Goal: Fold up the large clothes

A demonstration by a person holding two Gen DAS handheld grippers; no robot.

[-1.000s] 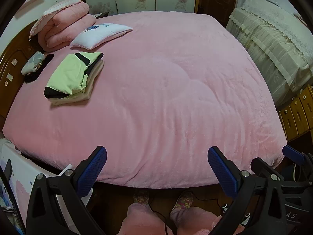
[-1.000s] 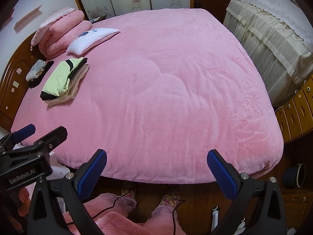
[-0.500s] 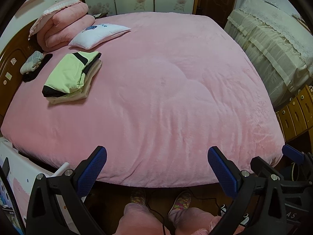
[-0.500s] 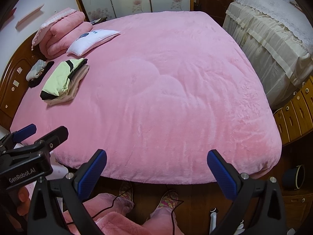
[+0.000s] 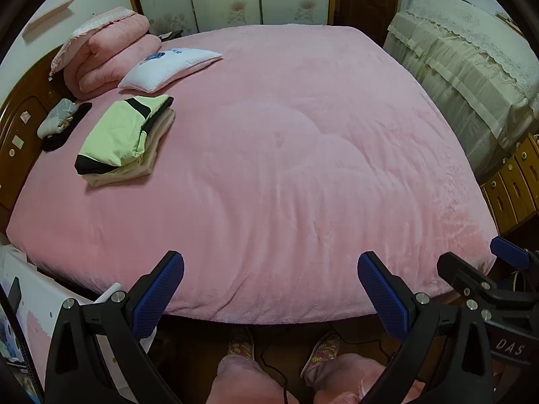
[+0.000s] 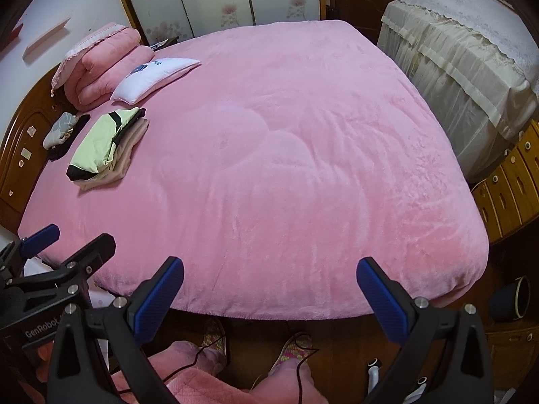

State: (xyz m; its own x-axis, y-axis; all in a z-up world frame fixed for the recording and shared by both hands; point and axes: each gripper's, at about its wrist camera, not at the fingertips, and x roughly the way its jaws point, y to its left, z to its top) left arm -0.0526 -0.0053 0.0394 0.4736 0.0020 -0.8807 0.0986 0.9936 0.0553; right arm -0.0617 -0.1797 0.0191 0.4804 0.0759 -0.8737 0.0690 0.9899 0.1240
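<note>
Where pink bed (image 5: 286,168) fills room; folded clothes (image 5: 121,138) far-left; both hand-held grippers (image 5: 269,286) (image 6: 269,289) agape.

White lettering reading "GenRobot" shows on the black body of the left gripper (image 6: 59,259), seen at the lower left of the right wrist view, with the end of the word cut off by a finger in front. In the left wrist view, the letters "DAS" stand on the black body of the right gripper (image 5: 478,262) at the lower right. The white pillow (image 5: 170,67) carries a blue print, too small to read.
</note>
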